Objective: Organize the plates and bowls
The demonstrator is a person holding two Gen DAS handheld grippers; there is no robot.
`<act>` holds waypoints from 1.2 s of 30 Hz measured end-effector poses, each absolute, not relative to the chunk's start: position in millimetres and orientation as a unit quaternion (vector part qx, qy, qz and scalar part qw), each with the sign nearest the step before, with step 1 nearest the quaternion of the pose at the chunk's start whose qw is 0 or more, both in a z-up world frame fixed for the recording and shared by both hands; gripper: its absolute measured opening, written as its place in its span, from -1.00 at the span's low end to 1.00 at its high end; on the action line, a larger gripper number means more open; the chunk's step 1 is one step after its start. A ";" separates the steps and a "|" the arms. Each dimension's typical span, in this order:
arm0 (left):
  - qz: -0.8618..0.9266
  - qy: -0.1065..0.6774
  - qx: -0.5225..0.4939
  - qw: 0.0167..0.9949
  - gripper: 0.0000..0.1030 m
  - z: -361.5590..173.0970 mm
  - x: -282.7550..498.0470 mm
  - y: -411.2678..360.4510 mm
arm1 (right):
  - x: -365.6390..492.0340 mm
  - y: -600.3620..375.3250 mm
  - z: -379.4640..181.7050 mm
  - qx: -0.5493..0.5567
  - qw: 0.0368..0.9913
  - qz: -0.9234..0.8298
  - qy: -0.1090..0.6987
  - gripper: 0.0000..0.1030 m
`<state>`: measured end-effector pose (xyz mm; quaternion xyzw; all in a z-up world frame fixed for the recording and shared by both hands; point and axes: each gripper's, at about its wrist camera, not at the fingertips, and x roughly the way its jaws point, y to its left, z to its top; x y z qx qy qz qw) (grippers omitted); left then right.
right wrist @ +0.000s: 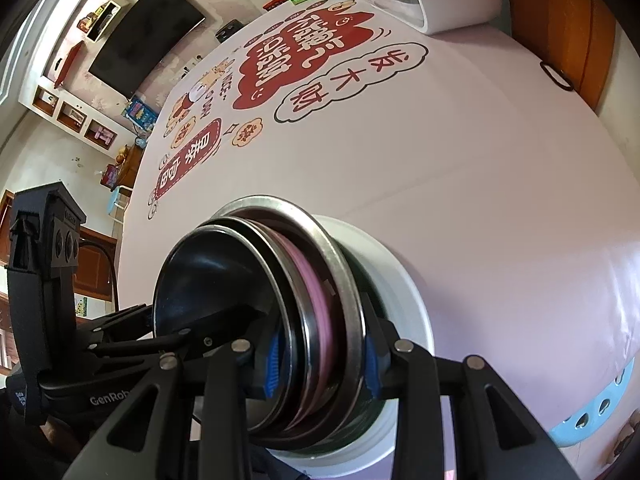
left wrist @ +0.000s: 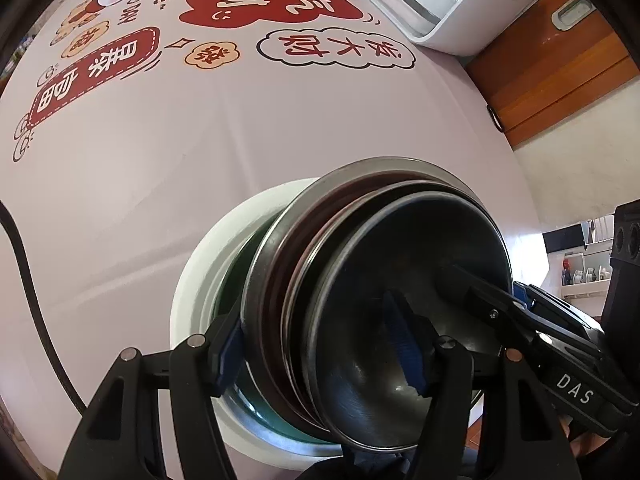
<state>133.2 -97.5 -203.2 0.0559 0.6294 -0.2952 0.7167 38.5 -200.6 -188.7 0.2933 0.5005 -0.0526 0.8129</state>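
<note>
A nested stack of dishes sits on the pink tablecloth: a white plate [left wrist: 192, 280] at the bottom, steel plates [left wrist: 276, 240], a pink dish [right wrist: 316, 292] between them, and a steel bowl [left wrist: 400, 280] innermost. My left gripper [left wrist: 320, 352] is shut on the stack's near rim, one blue-padded finger inside the bowl, one outside. My right gripper [right wrist: 320, 364] clamps the stack's rim from the other side and also shows in the left wrist view [left wrist: 520, 320]. The stack looks tilted in both views.
A white dish-drying box [left wrist: 452, 4] stands at the table's far right corner. A black cable [left wrist: 36, 288] runs along the left. A wooden cabinet [left wrist: 560, 68] is beyond the table's right edge. A light-blue stool [right wrist: 596, 404] stands at the right.
</note>
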 end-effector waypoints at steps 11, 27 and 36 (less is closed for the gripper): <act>-0.293 0.638 0.055 0.710 0.21 -206.6 117.2 -85.9 | 33.5 -187.2 -192.7 0.291 0.804 -0.054 0.515 -0.36; -0.232 0.594 0.027 0.770 0.26 -171.0 87.1 -58.8 | 14.2 -181.8 -166.4 0.243 0.838 -0.025 0.488 -0.26; -0.176 0.546 0.006 0.819 0.30 -134.3 50.8 -51.2 | -24.0 -189.7 -132.1 0.204 0.871 0.002 0.447 -0.06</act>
